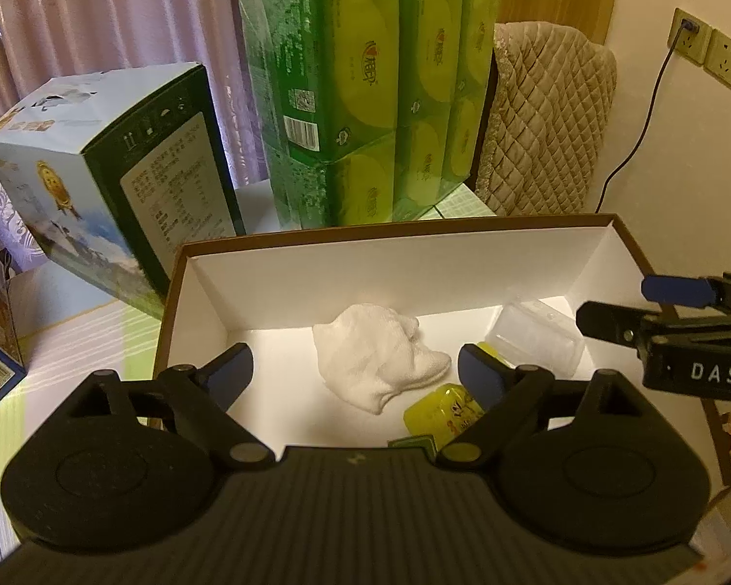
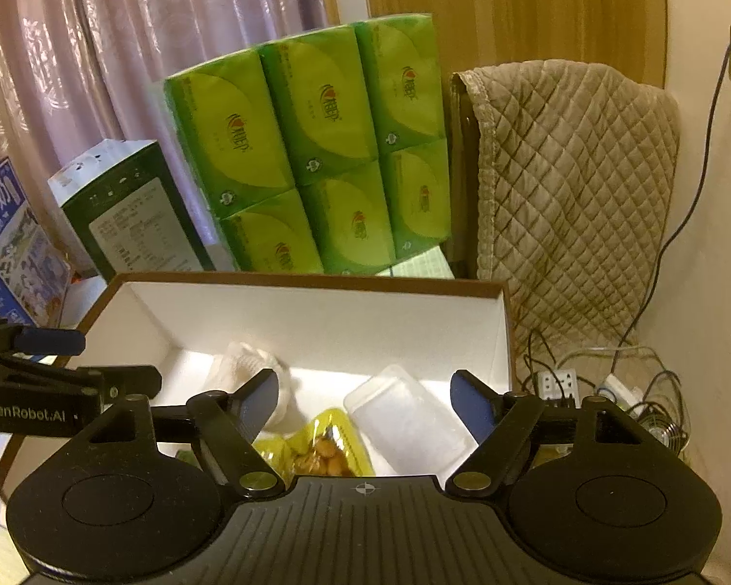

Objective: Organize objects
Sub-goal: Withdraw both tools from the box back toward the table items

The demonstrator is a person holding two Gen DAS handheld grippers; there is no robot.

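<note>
A brown cardboard box [image 1: 443, 263] [image 2: 317, 312] with a white inside stands on the table. In it lie a crumpled white cloth [image 1: 380, 356] [image 2: 248, 365], a clear plastic case [image 1: 536, 336] [image 2: 409, 419], a yellow snack packet [image 1: 448, 412] [image 2: 321, 443] and a small green item [image 1: 414, 442]. My left gripper [image 1: 355, 370] hangs open over the box's near side, above the cloth. My right gripper [image 2: 365, 399] is open too, above the packet and the case. Each gripper shows in the other's view: the right one [image 1: 658, 312] at the right edge, the left one [image 2: 73, 365] at the left edge.
Behind the box stands a tall pack of green tissue packets [image 1: 375, 97] [image 2: 317, 146]. A green and blue carton [image 1: 117, 185] [image 2: 131, 214] leans at the back left, with a blue carton [image 2: 9, 239] beside it. A quilted cover [image 2: 575, 195] and cables [image 2: 609, 380] lie right.
</note>
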